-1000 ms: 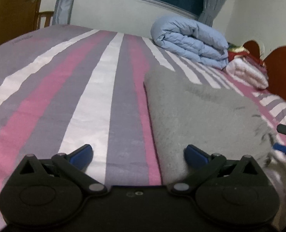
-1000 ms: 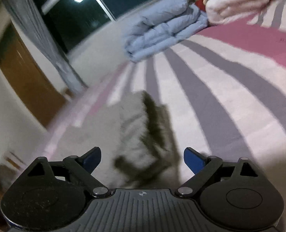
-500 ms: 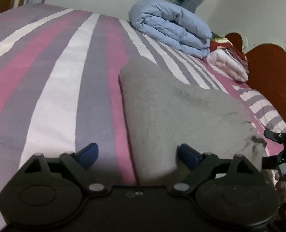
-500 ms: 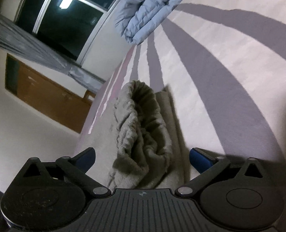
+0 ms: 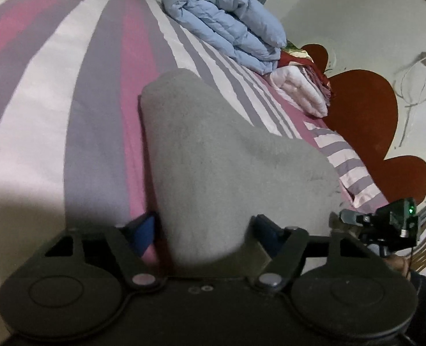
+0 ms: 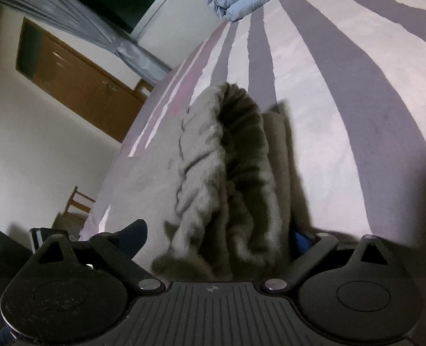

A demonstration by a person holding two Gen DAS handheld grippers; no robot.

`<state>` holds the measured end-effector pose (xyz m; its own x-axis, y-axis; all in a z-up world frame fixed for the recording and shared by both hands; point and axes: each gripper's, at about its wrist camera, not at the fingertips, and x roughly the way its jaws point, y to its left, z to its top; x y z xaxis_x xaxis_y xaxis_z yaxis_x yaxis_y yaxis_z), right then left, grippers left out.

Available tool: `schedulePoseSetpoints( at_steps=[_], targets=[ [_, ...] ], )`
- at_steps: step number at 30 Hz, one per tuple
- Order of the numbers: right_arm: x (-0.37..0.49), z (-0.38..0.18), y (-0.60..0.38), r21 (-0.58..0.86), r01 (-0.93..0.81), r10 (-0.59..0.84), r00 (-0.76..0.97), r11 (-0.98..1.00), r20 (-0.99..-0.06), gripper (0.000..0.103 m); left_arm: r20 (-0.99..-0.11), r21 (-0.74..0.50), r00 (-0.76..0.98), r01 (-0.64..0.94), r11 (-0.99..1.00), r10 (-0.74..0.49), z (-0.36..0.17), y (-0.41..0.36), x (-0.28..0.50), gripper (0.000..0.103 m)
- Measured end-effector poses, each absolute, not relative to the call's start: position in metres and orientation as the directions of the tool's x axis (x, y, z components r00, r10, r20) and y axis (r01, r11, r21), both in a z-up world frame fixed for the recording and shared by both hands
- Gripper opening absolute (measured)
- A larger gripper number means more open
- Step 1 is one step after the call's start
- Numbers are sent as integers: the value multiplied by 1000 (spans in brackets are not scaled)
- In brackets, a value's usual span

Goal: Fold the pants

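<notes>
Bedspread (image 5: 77, 92), striped pink, white and grey, across both frames. Pants (image 5: 213, 173), grey fleecy bundle, centre of left frame, reaching down between the fingers; gathered waistband end at centre-bottom of right frame. Probably soft, thick, light, slumping when lifted; best taken through all stacked layers at the near edge. Left gripper (image 5: 205, 230) spread, straddling the cloth, unclenched. Right gripper (image 6: 221, 238) likewise spread around bunched layers, not visibly pinching.
</notes>
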<state>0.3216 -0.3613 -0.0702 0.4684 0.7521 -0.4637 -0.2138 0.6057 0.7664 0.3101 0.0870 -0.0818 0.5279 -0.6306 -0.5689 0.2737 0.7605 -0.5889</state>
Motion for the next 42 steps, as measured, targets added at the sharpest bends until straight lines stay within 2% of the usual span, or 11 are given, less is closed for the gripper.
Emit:
schedulePoseSetpoints(
  at_steps=[3,6,8,21,26,27,28,30,35,37,42],
  targets=[
    [337,-70,-347,752,-215,743,462,623,-484,89,-557,-622,501,277,733,-662,-85,84,322,33],
    [345,-67,-338,731,-260,753,433,630,-495,60,-536,-624,528,277,730,-659,-84,84,321,20],
    [345,-64,-342,742,-277,770,425,611,-476,56,-505,-628,547,298,719,-668,-81,87,318,16],
    [438,-20,-305,715,-419,804,484,560,-346,51,-429,-533,663,363,764,-614,-6,110,421,14],
    [518,-38,-281,710,-387,778,511,589,-366,51,-493,-460,676,332,824,-548,-19,109,492,15],
    [531,-49,-275,698,-375,762,518,610,-388,52,-518,-447,674,312,839,-527,-29,108,502,21],
    [541,-62,-269,673,-353,732,527,650,-432,65,-552,-425,676,276,862,-488,-43,108,509,30],
    [554,-90,-262,602,-313,661,530,735,-531,78,-569,-360,717,223,906,-403,-69,104,513,76],
    [546,-94,-276,597,-326,655,575,733,-491,84,-526,-282,806,136,950,-272,-65,108,486,92],
    [541,-82,-291,576,-289,602,637,765,-481,103,-508,-236,833,109,966,-218,-54,114,469,92],
    [480,-46,-318,456,-326,526,732,828,-433,103,-464,-8,885,33,999,-33,-29,114,403,95]
  ],
)
